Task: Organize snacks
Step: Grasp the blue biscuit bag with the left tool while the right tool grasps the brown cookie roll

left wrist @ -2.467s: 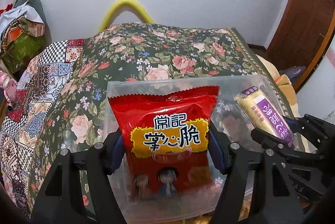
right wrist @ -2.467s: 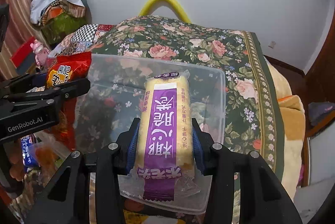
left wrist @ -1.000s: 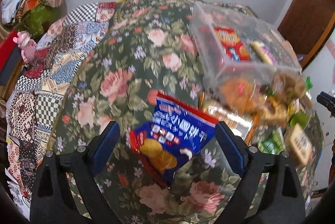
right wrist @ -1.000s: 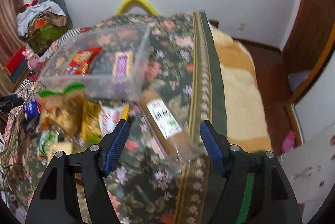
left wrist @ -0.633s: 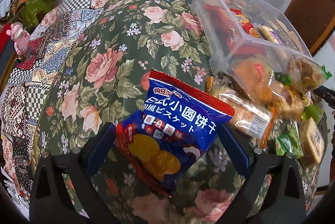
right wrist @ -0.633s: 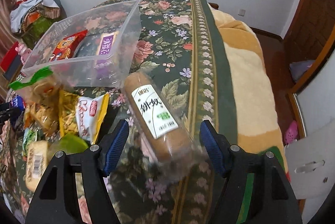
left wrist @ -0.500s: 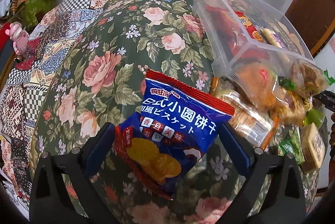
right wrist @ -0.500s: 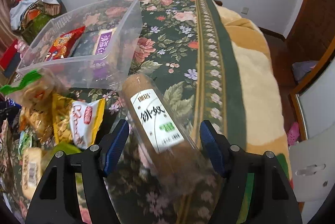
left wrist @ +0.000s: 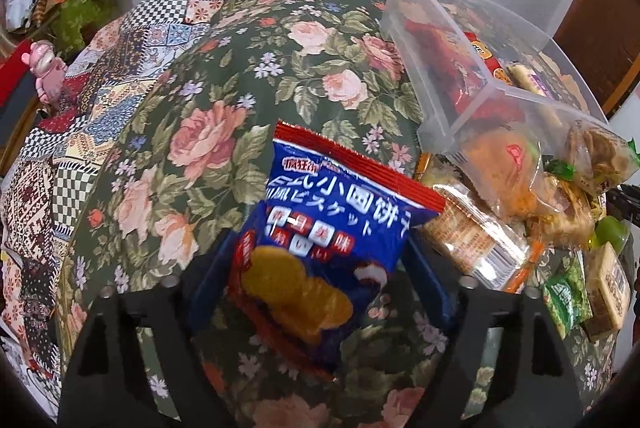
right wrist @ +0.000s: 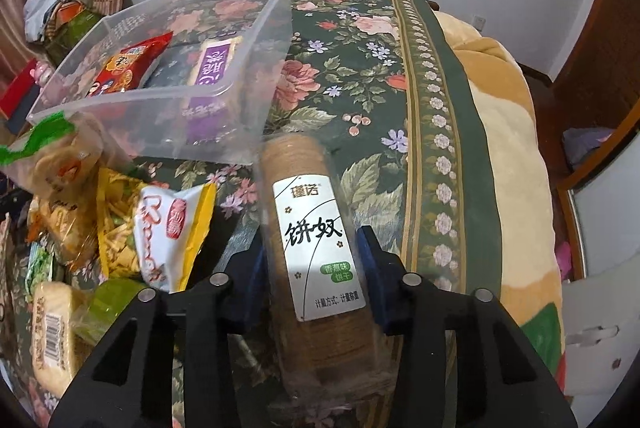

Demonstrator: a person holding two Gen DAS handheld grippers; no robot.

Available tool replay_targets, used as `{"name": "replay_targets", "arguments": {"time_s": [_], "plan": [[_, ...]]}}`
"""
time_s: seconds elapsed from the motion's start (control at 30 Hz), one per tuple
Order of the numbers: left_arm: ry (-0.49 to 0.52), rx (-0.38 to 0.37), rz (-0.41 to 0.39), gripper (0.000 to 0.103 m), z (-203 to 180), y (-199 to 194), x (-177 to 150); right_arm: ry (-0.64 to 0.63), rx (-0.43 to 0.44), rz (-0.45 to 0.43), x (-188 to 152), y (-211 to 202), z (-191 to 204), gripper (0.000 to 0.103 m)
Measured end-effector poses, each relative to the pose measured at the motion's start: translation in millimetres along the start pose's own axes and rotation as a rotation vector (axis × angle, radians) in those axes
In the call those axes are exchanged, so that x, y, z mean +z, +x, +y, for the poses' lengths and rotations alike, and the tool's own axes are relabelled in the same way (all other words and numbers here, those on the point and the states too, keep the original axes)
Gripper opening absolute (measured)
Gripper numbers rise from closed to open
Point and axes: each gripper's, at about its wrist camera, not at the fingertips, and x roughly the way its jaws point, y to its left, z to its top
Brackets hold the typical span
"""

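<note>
Lower end of the biscuit roll [right wrist: 320,268], blurred between the tool's arms.

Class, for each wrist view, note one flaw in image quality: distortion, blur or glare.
Left wrist view: fisheye bulges the floral bedspread into a dome; the blue biscuit bag is slightly soft. Right wrist view: black vignette at the corners; glare whitens the biscuit roll label, and the clear bin is crisp.
</note>
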Motion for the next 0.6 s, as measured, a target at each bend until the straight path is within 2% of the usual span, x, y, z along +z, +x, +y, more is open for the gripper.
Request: {"name": "replay_targets", "arguments": {"time_s": [0.13, 0.23, 0.6], "plan": [[-0.018, 0.005, 0.000, 0.062, 7.7, -8.2, -3.3, 0.013, 0.005, -0.006, -4.9, -5.8, 3.3, 0.036], [-0.036, -0.003, -0.008, 0.057, 12.1, -17.3, -4.8, 0.012, 0.012, -0.010, -8.7, -11.7, 6.6, 0.036], [-0.008, -0.026, -0.107, 0.056, -3.9, -66.0, 4.3, 0.032, 0.013, -0.082, -2.6, -47.8, 9.8, 0.036]]}}
